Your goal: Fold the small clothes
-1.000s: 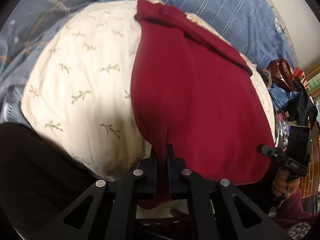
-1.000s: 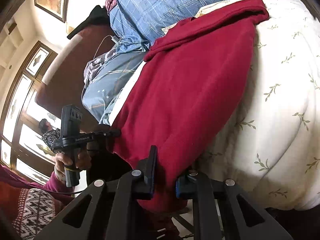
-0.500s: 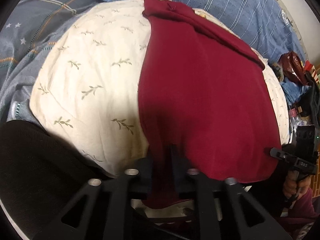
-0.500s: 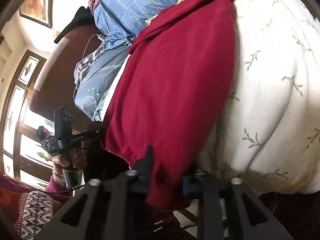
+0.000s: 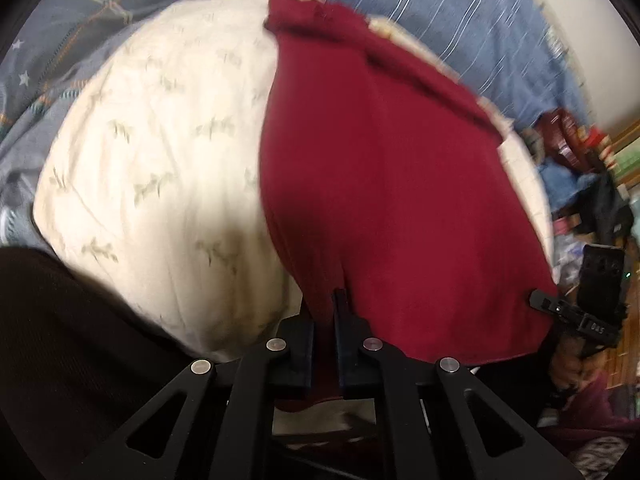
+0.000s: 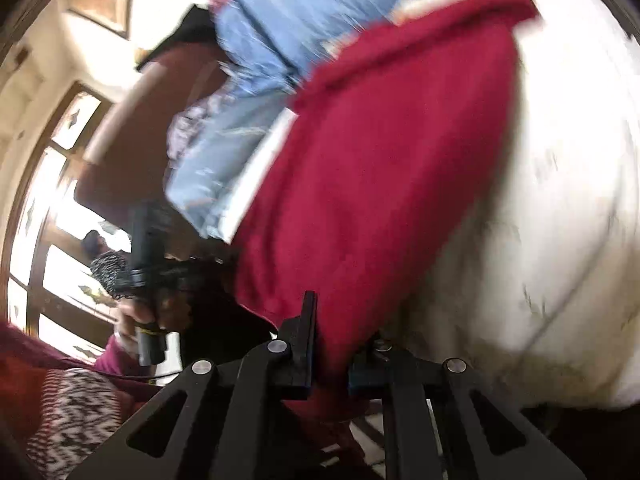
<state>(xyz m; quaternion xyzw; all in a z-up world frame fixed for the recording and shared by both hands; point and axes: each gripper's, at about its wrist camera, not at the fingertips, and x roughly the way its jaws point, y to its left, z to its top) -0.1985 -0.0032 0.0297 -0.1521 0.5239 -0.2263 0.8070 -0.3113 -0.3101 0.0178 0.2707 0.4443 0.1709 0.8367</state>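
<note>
Nearest the lenses: two claws, one per hand. Left claw (image 5: 325, 320) clamped tight on a pinch of the near hem of the red garment (image 5: 384, 184). Right claw (image 6: 332, 340) closing on the other near corner of the same hem, cloth already bunched between its jaws; seen also from the left wrist view as a black handle (image 5: 596, 300) at the far corner of that hem.

Beyond the claws: one red garment only, spread flat over one cream pillow (image 5: 160, 184) printed with small leaf sprigs, a folded band across the far end. Hem draped off the pillow's near edge.

Handling, as a judgement: soft, light, limp knit; no stiffness to hold a shape, so likely to sag between the two grips and drag on the pillow. Not fragile, not slippery. Best taken at the two hem corners, as now, kept taut and level for a clean fold toward the far end.

Farther off: blue striped bedding (image 5: 460, 28), then blurred room clutter.
</note>
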